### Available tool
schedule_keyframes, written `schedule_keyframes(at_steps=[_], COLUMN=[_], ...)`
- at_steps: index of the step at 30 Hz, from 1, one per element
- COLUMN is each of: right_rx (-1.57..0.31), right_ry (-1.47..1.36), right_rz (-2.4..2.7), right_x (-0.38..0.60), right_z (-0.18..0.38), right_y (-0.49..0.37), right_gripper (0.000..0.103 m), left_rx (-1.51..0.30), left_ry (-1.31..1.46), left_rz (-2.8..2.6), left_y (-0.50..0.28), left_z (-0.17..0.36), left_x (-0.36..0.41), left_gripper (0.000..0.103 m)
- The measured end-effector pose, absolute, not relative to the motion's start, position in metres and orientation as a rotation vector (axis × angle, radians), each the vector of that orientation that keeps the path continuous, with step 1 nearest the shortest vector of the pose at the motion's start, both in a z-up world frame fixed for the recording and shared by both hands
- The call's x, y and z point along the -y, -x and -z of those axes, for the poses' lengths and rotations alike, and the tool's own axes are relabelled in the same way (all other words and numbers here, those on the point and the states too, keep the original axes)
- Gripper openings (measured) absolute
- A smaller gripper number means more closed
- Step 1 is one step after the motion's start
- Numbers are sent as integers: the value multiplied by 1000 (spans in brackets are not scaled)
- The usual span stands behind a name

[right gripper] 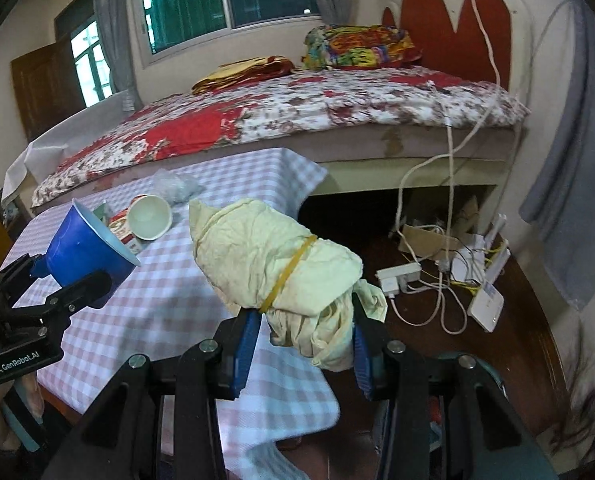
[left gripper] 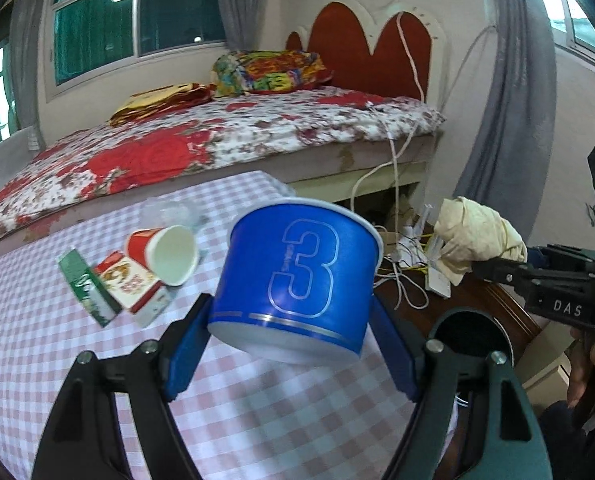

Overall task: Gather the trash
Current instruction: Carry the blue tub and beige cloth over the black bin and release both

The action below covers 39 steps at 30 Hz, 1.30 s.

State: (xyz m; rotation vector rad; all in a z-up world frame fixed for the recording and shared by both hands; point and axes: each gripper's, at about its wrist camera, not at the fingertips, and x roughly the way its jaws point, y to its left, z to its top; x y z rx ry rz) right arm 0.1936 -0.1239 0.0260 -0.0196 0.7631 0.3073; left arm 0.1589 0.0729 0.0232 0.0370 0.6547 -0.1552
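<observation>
My left gripper (left gripper: 293, 320) is shut on a blue paper bowl (left gripper: 301, 268) marked with a 3, held tilted above the pink checked table (left gripper: 57, 360). My right gripper (right gripper: 303, 312) is shut on a crumpled pale-yellow paper bundle (right gripper: 273, 256) tied with a rubber band, held past the table's right edge. Each wrist view shows the other gripper: the bundle (left gripper: 477, 236) at the right, the bowl (right gripper: 85, 248) at the left. On the table lie a red-and-white paper cup (left gripper: 169, 252) on its side, a red-and-white carton (left gripper: 133, 284), a green carton (left gripper: 85, 284) and crumpled clear plastic (left gripper: 169, 212).
A bed (right gripper: 297, 120) with a floral cover stands behind the table. To the right, a dark wooden stand (right gripper: 529, 320) carries a power strip (right gripper: 397, 276), a router and tangled cables. A round, dark-mouthed teal container (left gripper: 469, 336) sits low beside the table.
</observation>
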Motion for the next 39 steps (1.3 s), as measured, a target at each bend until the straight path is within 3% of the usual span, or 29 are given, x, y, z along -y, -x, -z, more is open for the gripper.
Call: schedule_keyframes(at_steps=[29, 39], right_rx=[-873, -1013], right_ry=[-65, -81], right_rz=[7, 73], right_x=[308, 349], right_z=[32, 102], right_y=[-144, -135], right_gripper=[44, 44], left_rx=[-748, -875], left_ry=[-153, -198], left_rz=[500, 600], left_y=[-159, -159], left_z=[23, 80], left_x=[104, 152], left_gripper=[77, 77])
